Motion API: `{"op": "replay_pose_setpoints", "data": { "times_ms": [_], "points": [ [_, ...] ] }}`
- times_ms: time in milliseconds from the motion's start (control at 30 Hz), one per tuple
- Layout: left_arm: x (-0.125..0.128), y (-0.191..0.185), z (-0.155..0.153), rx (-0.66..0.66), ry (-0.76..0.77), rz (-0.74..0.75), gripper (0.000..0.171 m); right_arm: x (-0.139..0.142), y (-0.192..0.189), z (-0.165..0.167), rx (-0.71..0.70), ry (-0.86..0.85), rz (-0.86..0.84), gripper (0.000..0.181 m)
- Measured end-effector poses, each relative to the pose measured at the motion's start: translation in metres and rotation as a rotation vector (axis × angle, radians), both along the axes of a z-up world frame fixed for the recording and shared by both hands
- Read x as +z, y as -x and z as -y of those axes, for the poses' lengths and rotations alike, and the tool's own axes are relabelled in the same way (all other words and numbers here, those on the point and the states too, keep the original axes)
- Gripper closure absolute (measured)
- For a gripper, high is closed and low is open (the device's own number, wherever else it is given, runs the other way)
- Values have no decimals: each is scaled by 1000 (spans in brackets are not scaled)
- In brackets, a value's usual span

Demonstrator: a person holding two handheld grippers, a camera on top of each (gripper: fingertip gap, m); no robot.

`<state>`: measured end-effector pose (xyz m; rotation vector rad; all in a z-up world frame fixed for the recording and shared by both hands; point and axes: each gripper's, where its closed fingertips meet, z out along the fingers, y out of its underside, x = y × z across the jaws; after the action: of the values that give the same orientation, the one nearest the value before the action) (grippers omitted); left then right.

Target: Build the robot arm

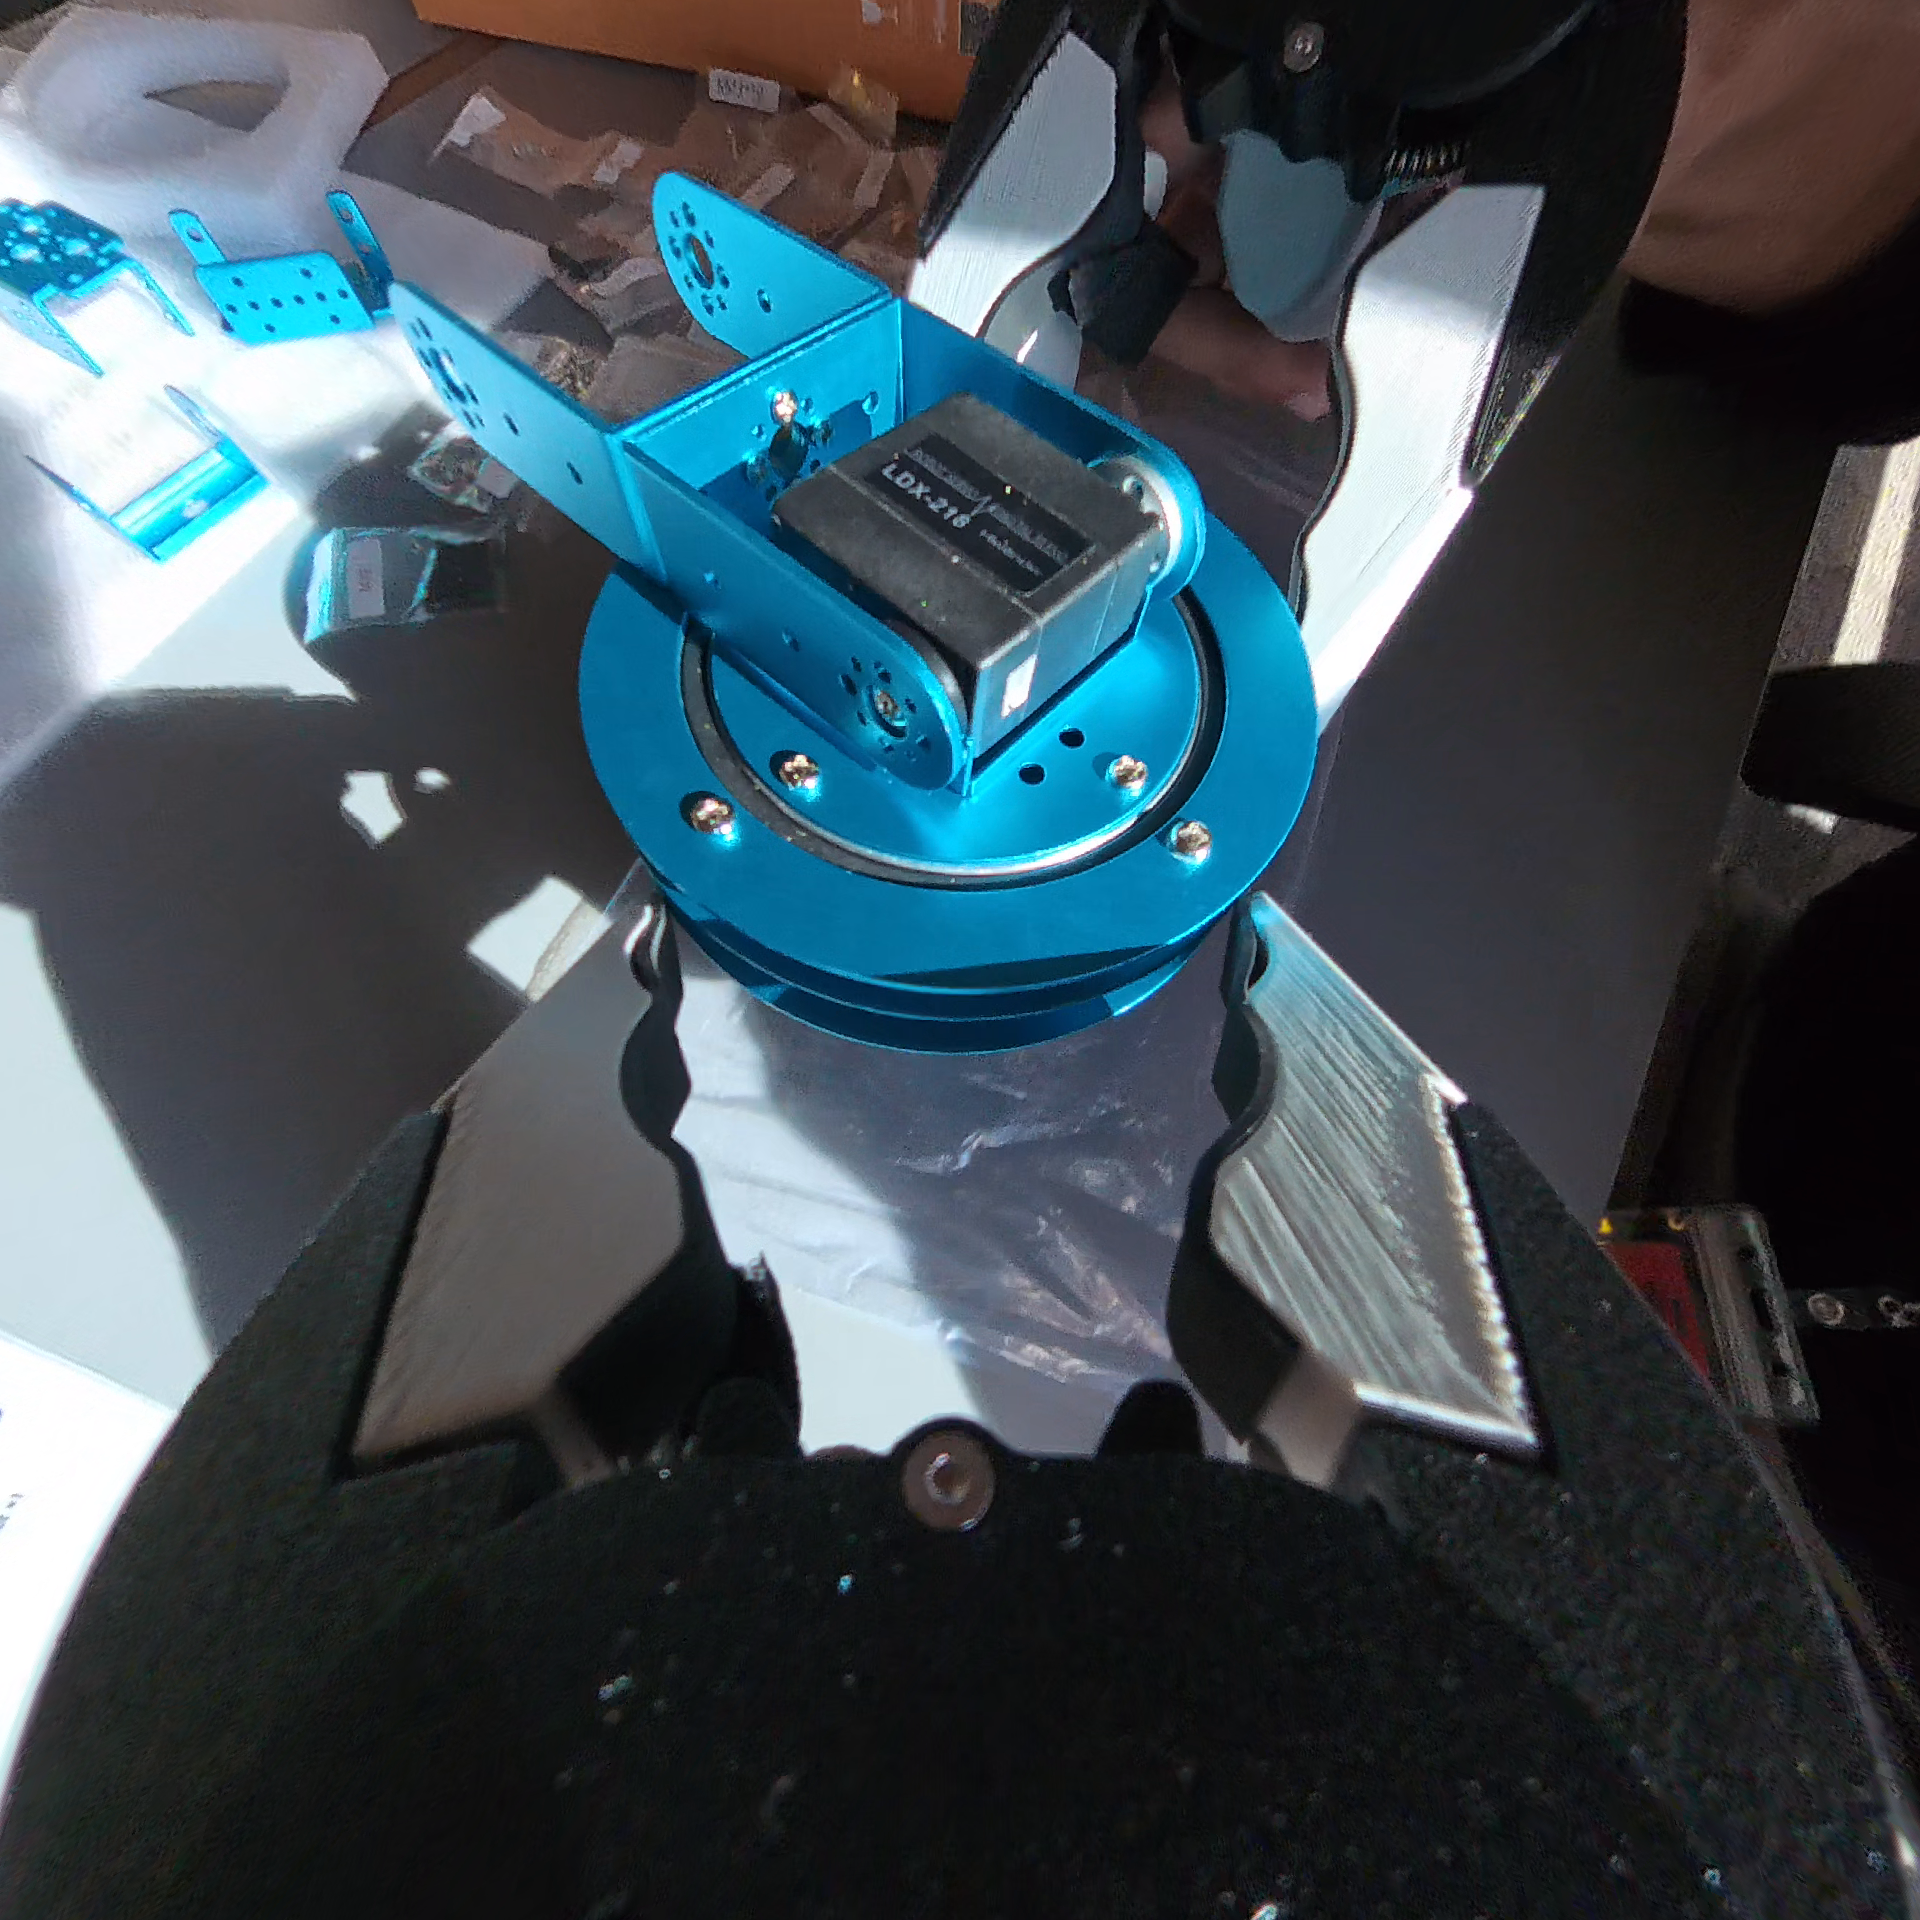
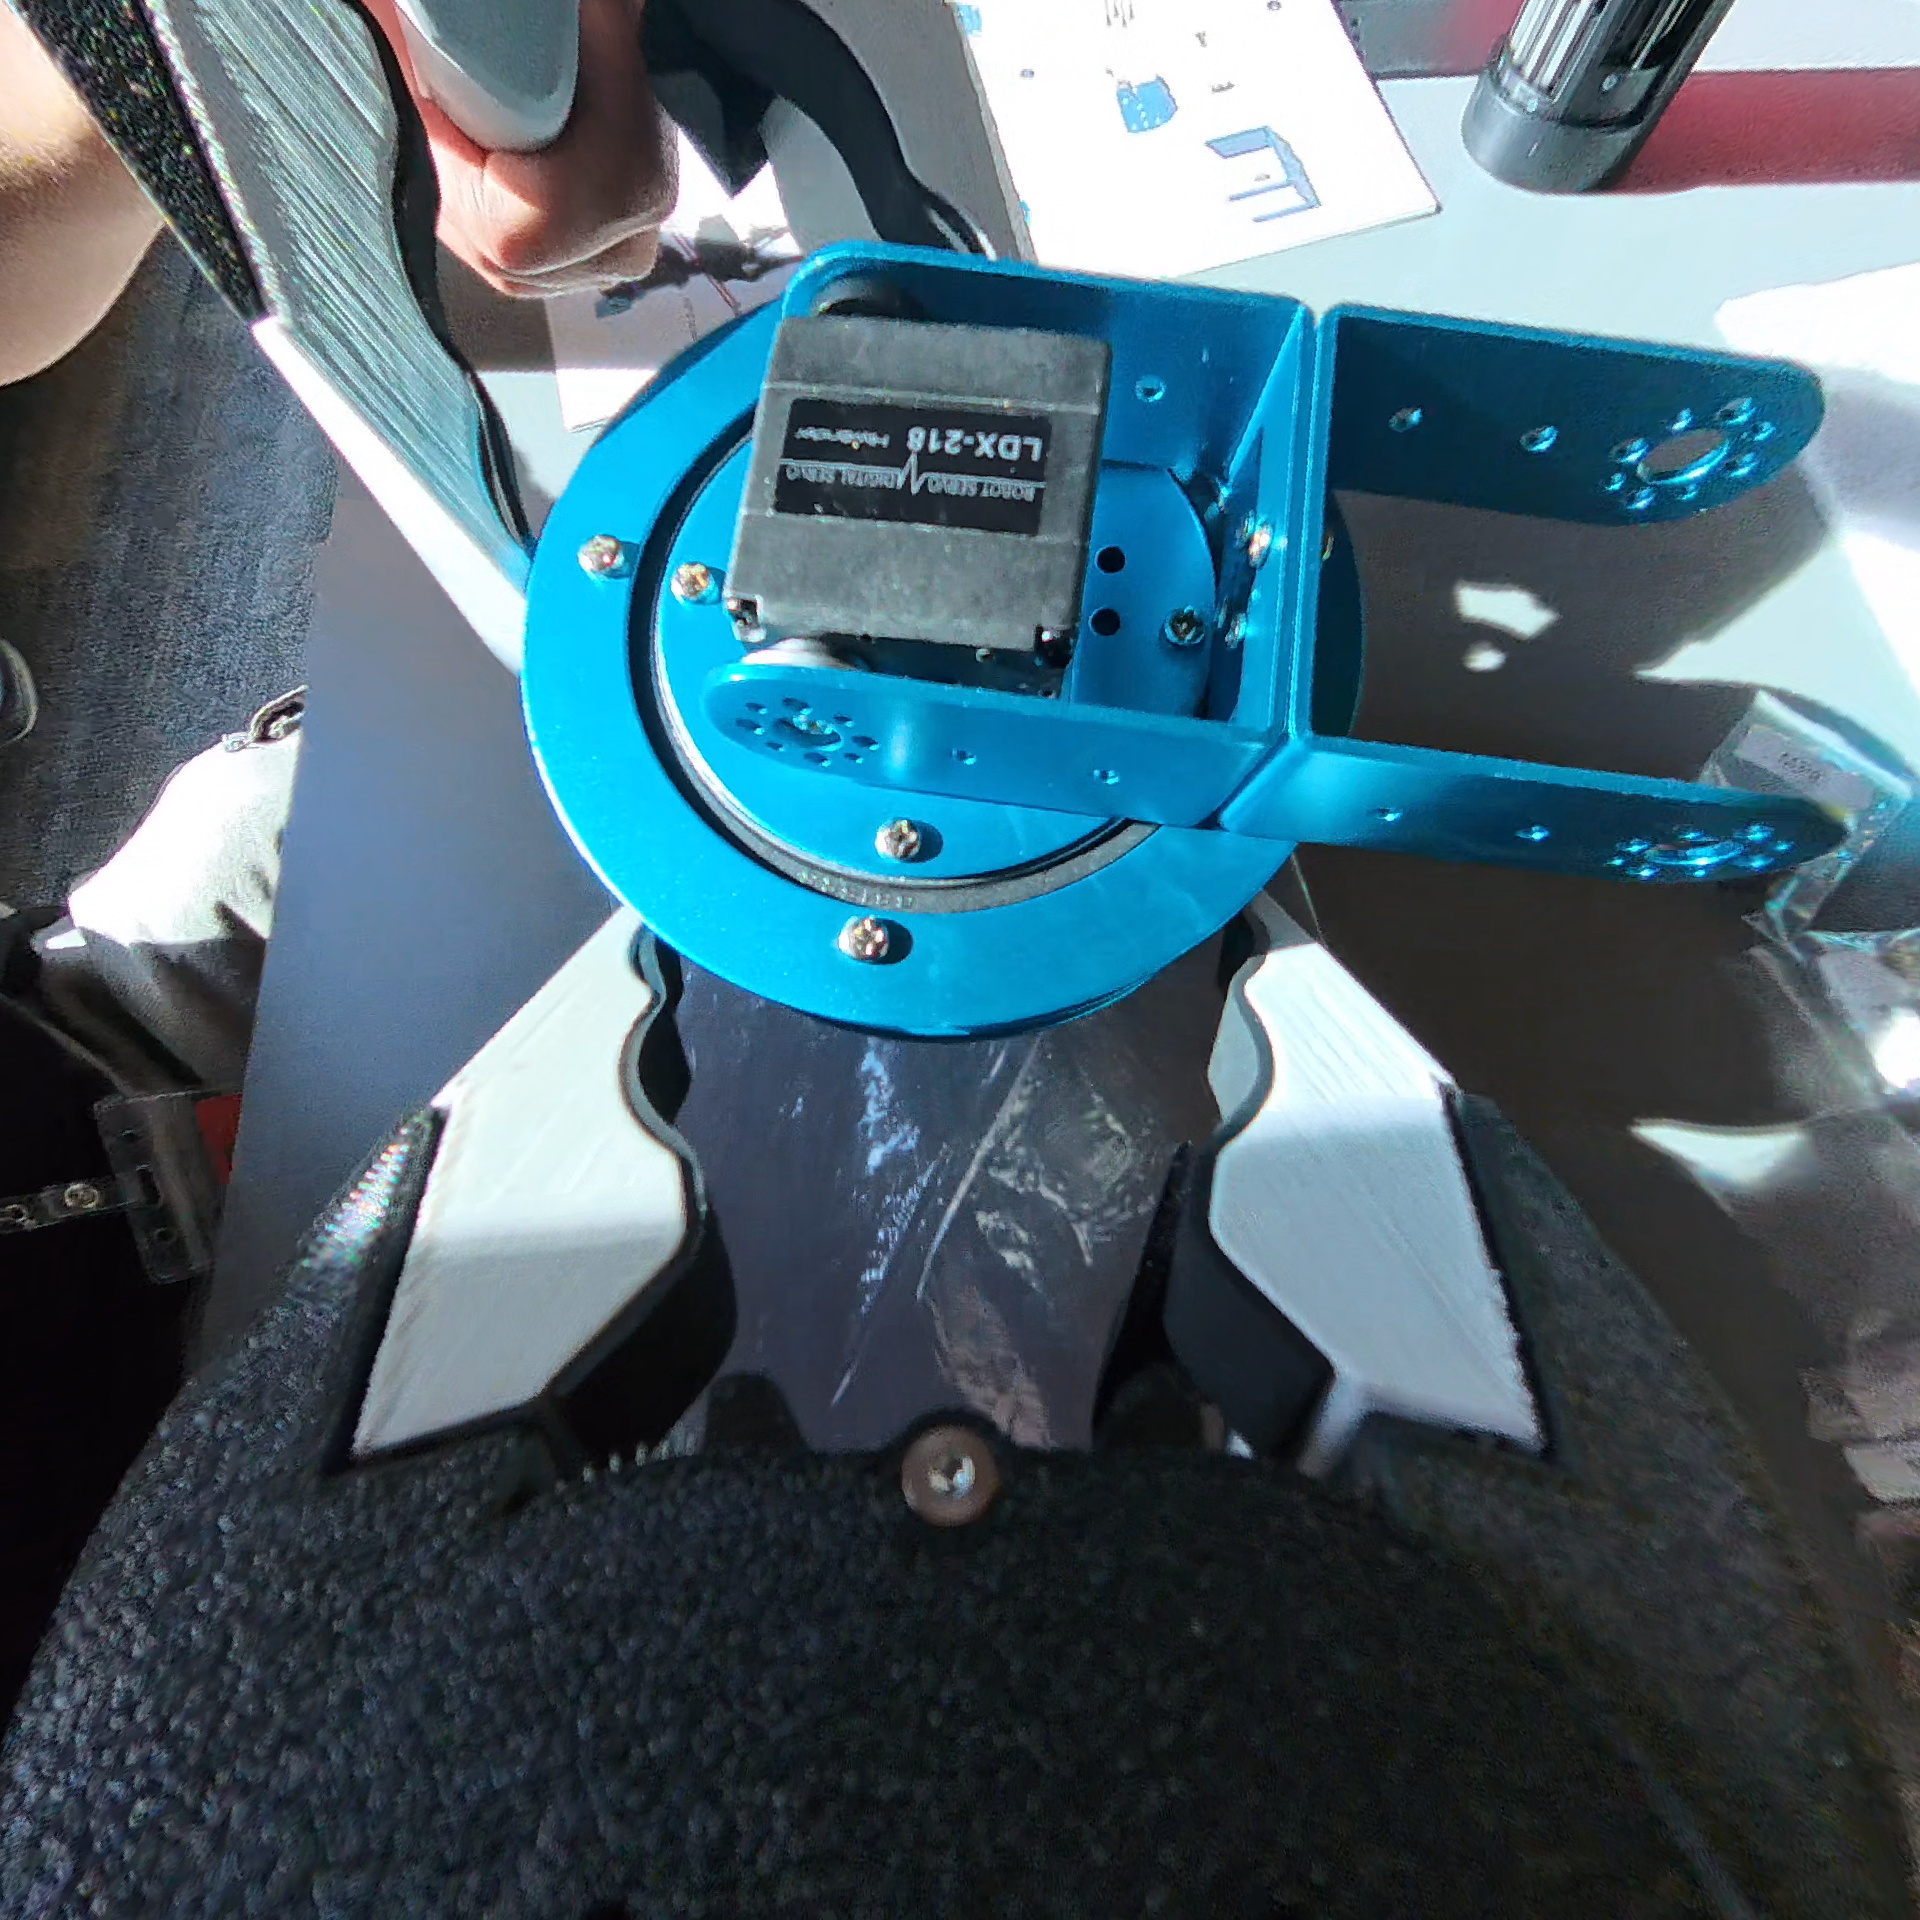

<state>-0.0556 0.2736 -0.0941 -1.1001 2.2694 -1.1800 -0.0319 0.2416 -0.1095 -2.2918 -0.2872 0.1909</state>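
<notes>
A white table [image 1: 125, 644] lies in hard sunlight, cut by dark shadows, with crumpled clear plastic film [image 1: 997, 1195] spread on its near part. At the far edge sits a brown cardboard box [image 1: 727, 52], with a white foam block [image 1: 177, 104] to its left. In the right wrist view, one printed sheet with blue drawings [image 2: 1195, 114] lies far off, beside a black cylinder [image 2: 1579, 94].

One blue round base [image 1: 935, 894] stands in the middle of the table. It carries one grey servo block [image 1: 966, 540] held in one blue double U-bracket [image 1: 665, 416] whose two arms reach out to the left. Five screws show on the base in the left wrist view. Three loose blue brackets [image 1: 275, 296] lie far left, among small clear bags [image 1: 405, 582].

The left gripper [image 1: 945, 935] stands wide, its fingertips just beside the near rim of the base, one on each side. The right gripper [image 2: 945, 956] is also spread wide at the opposite rim; whether either touches the base cannot be told. A person's hand [image 2: 540, 197] grips the left gripper's handle.
</notes>
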Motion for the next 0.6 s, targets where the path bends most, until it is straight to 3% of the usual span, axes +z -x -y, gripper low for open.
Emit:
{"op": "replay_pose_setpoints", "data": {
  "times_ms": [133,367,600],
  "points": [
    [4,-10,24,54,23,9,67,8,-13,23,61,23,20,78],
    [-17,-19,62,152,27,3,67,-9,-27,58,159,59,51,78],
    [-26,-9,70,238,6,3,68,-21,-19,65,260,45,31,78]
  ]
}}
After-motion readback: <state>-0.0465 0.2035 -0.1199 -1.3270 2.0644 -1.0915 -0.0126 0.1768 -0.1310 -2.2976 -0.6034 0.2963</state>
